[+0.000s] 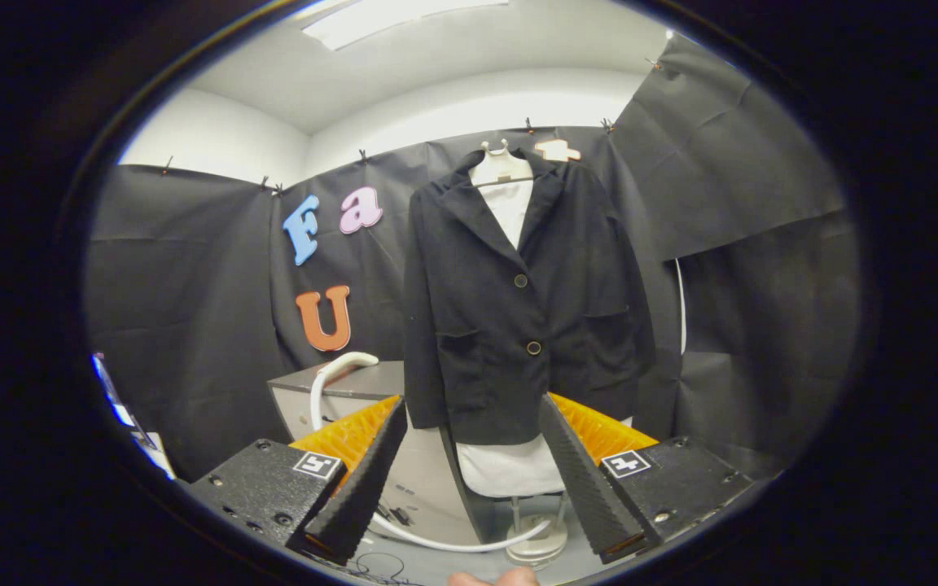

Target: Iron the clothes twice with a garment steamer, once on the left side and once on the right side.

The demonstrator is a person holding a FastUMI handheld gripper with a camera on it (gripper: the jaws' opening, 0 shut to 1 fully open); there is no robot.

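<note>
The gripper (pixel 469 476) is held spread wide and empty, aimed at a black buttoned suit jacket (pixel 522 301) hung over a white mannequin form on a stand beyond the fingers. A curved white hose (pixel 330 382), probably the steamer's, is seen beside it. Neither ironing pass appears begun; both are judged outstanding

The gripper (pixel 473 456) has two wedge-shaped fingers (pixel 359 488) with ridged, sawtooth inner faces. Each is mounted on a textured black block bearing a small square black-and-white marker and screws.
</note>
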